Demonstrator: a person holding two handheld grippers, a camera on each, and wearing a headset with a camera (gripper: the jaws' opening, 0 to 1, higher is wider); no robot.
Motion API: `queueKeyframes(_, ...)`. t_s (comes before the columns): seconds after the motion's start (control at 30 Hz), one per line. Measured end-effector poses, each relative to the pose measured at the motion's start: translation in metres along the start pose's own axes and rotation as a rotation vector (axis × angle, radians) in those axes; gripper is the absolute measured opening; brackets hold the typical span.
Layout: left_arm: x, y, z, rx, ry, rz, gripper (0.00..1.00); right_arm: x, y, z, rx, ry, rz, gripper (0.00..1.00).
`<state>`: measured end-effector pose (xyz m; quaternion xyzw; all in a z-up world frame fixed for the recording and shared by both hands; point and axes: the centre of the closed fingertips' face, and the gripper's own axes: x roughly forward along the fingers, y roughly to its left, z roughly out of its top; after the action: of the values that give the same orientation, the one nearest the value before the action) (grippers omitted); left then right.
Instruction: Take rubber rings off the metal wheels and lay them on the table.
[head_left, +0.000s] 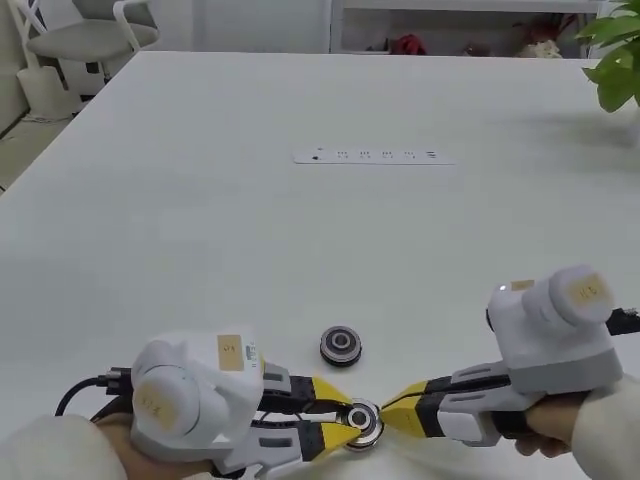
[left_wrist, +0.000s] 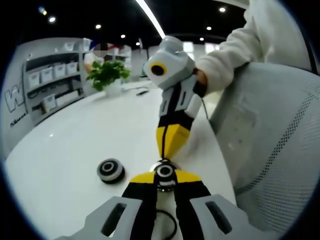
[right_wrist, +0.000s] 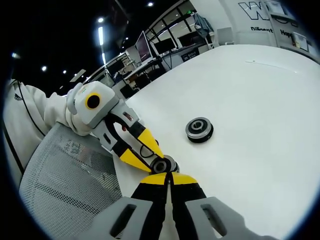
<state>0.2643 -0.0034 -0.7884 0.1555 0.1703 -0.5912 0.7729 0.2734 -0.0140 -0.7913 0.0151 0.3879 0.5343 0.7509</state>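
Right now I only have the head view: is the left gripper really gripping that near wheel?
Observer: Yes. In the left gripper view the left gripper has its yellow tips on either side of the near wheel, against it.
Reviewer: And the right gripper?
Observer: In its own view the right gripper has its jaws together, tips at the wheel's rim. I cannot tell whether they pinch anything.
Reviewer: Anything close by?
Observer: A mesh chair back, just beside the grippers.

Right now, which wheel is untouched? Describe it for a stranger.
On the white table, look near the close edge, where the left gripper and right gripper meet at one metal wheel. The free wheel lies flat just beyond them, alone and dark-rimmed, with no jaws on it.
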Motion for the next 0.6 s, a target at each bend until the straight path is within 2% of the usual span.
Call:
queueKeyframes(0.33,0.000,0.000,0.000,0.002,0.002,0.001,0.13,-0.001,0.002,0.002,0.002,-0.004,0.005,0.00)
queueKeyframes(0.37,0.000,0.000,0.000,0.001,0.002,0.002,0.13,0.000,0.022,0.016,0.040,-0.078,0.111,0.00)
queueKeyframes(0.4,0.001,0.000,0.001,0.002,0.002,0.004,0.13,-0.002,0.029,0.026,0.094,-0.113,0.139,0.00)
queueKeyframes(0.43,0.001,0.000,0.001,0.003,0.002,0.004,0.13,-0.002,0.023,0.029,0.007,-0.096,0.084,0.00)
queueKeyframes(0.47,0.001,0.000,0.001,0.003,0.003,0.004,0.13,-0.001,0.019,0.029,-0.051,-0.082,0.054,0.00)
queueKeyframes(0.5,0.001,0.000,0.001,0.002,0.002,0.004,0.13,0.001,0.022,0.025,-0.065,-0.062,0.054,0.00)
queueKeyframes(0.53,0.001,0.000,0.001,0.002,0.002,0.004,0.13,0.003,0.022,0.023,-0.043,-0.060,0.058,0.00)
queueKeyframes(0.6,0.001,0.000,0.001,0.002,0.003,0.005,0.13,0.002,0.017,0.016,-0.038,-0.046,0.048,0.00)
